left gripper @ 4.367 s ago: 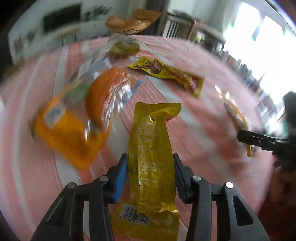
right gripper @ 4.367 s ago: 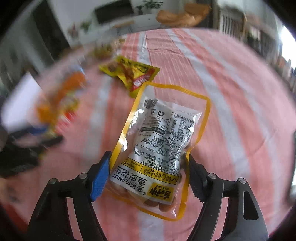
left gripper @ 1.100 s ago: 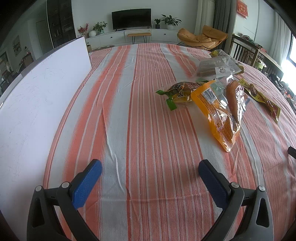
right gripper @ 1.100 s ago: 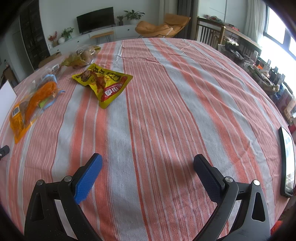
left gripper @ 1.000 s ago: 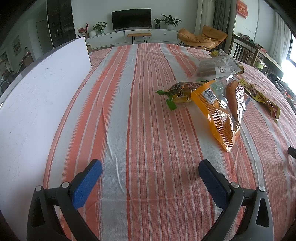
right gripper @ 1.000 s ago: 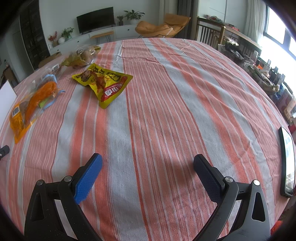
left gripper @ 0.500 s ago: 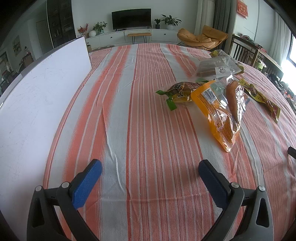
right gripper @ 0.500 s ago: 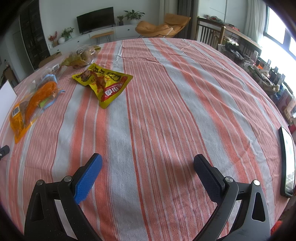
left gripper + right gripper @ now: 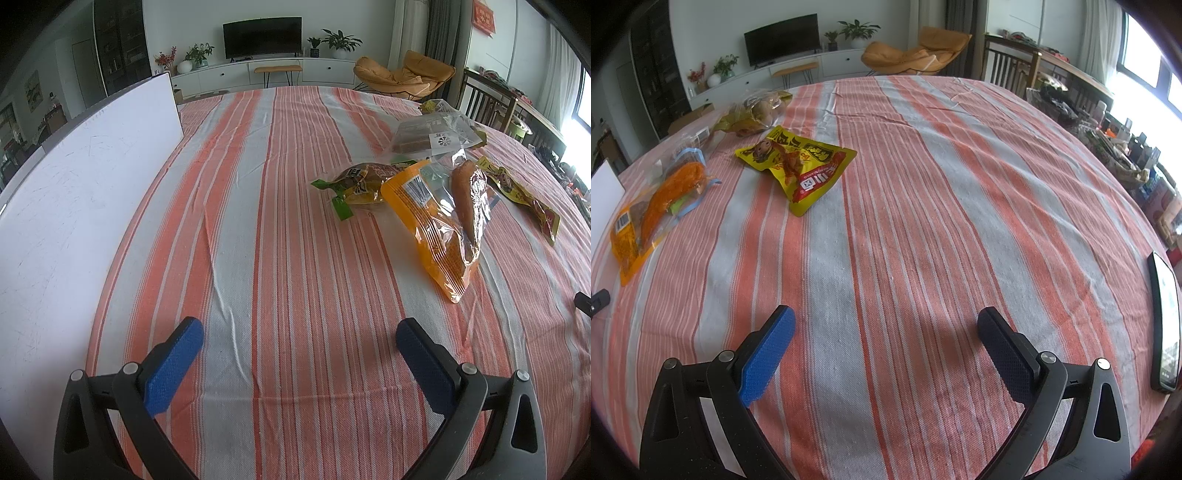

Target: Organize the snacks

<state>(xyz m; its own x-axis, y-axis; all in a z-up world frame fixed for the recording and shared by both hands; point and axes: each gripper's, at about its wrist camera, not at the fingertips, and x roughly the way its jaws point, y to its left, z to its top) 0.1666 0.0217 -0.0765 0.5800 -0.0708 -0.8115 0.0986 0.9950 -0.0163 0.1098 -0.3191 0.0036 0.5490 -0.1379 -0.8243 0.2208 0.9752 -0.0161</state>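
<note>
Both grippers are open and empty above the striped tablecloth. My left gripper (image 9: 299,338) is near the table's front. Ahead to its right lie an orange packet with a sausage (image 9: 448,221), a green-ended snack packet (image 9: 364,181), a clear packet of brown cakes (image 9: 436,137) and a yellow packet (image 9: 521,192). My right gripper (image 9: 886,326) is over bare cloth. Far left of it lie the yellow packet (image 9: 801,166), the orange packet (image 9: 657,206) and a clear bag of round snacks (image 9: 761,110).
A large white board (image 9: 70,206) stands along the table's left side. A black phone (image 9: 1165,325) lies at the right edge of the table. The tip of the other gripper shows at the edge of each view (image 9: 583,302) (image 9: 598,299). Chairs stand beyond the far edge.
4.4 s ago each gripper held a snack packet; now both are open and empty. Over the last second nothing has moved.
</note>
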